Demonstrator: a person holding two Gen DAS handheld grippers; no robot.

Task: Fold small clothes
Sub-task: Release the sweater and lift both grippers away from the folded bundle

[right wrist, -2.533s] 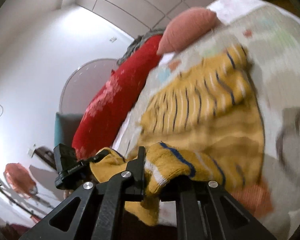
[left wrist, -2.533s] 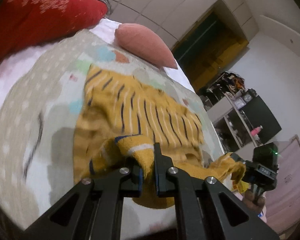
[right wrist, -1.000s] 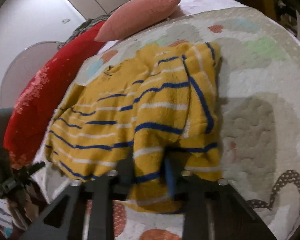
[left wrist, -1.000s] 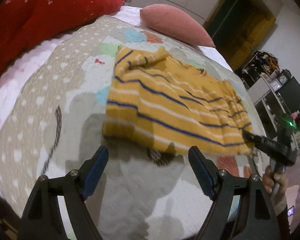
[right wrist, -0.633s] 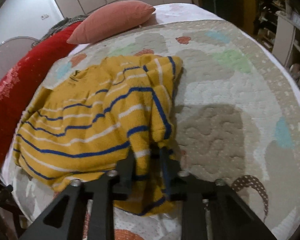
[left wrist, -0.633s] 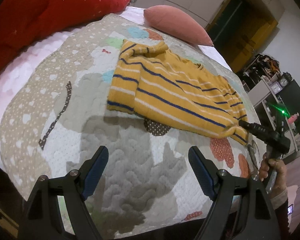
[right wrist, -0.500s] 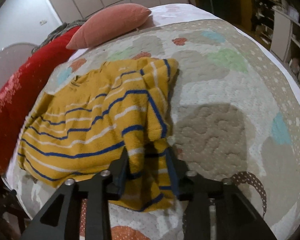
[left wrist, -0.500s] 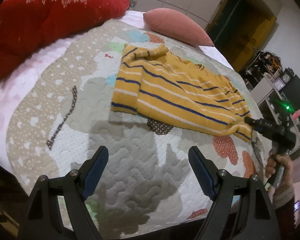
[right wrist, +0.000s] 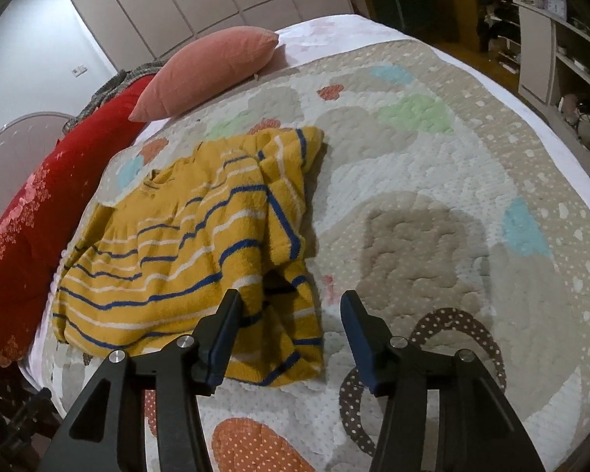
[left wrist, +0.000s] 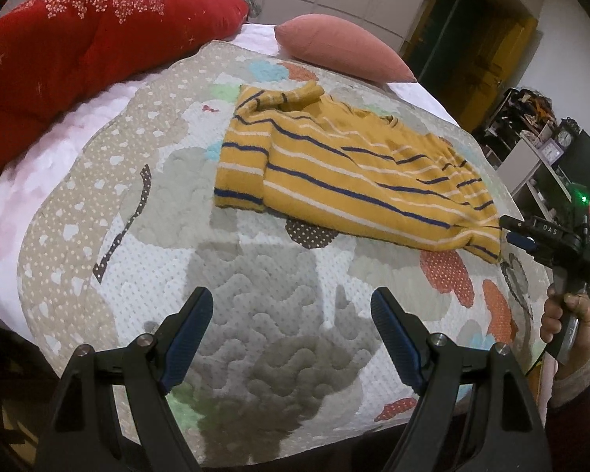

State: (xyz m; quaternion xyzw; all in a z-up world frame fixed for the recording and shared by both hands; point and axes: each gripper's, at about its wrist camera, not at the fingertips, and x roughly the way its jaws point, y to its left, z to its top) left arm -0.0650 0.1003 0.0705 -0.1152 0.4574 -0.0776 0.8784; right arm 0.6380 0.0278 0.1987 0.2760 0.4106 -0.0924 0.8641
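Right wrist view shows the right gripper (right wrist: 289, 328) with jaws that have just been opening, now apart; the near corner of the yellow striped sweater (right wrist: 185, 259) droops between them, brushing the left pad but not pinched. Left wrist view has the left gripper (left wrist: 291, 340) spread wide over the bare patterned quilt (left wrist: 255, 295), the sweater lying folded well beyond its fingertips.

Two wrist fisheyes angled down over the quilt (left wrist: 255, 287), from opposite ends of the shared sweater (right wrist: 185, 251)
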